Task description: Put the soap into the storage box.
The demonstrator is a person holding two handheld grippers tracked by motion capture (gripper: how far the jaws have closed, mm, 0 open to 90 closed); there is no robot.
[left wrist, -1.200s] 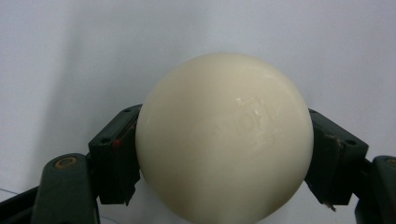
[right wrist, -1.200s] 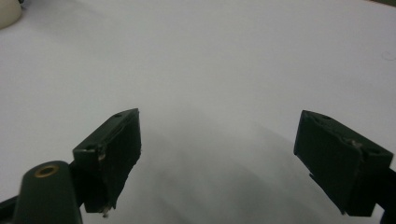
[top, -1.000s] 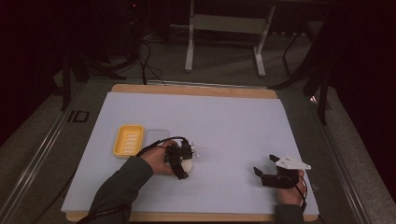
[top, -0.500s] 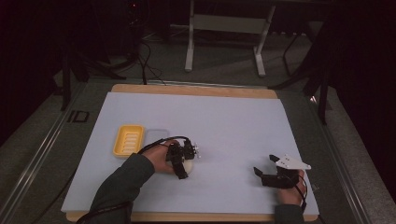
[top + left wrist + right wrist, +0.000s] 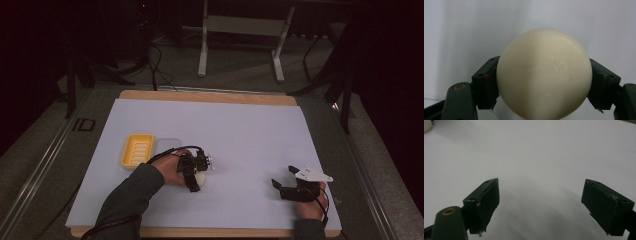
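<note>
A rounded cream bar of soap (image 5: 544, 75) with faint raised lettering sits between the two black jaws of my left gripper (image 5: 544, 85), which press on its sides. In the high view that left gripper (image 5: 196, 174) is shut on the soap (image 5: 201, 177) just above the white sheet, right of a yellow soap dish (image 5: 137, 150). My right gripper (image 5: 285, 186) rests near the sheet's front right corner, jaws wide apart. In the right gripper view the right gripper (image 5: 540, 202) has nothing but white sheet between its jaws.
A white sheet (image 5: 240, 130) covers a wooden board (image 5: 205, 96). A clear lid or tray (image 5: 167, 146) lies against the yellow dish's right side. A metal stand (image 5: 240, 30) and cables are on the floor beyond the table.
The left hand with the soap has barely shifted. The right gripper has stayed in place.
</note>
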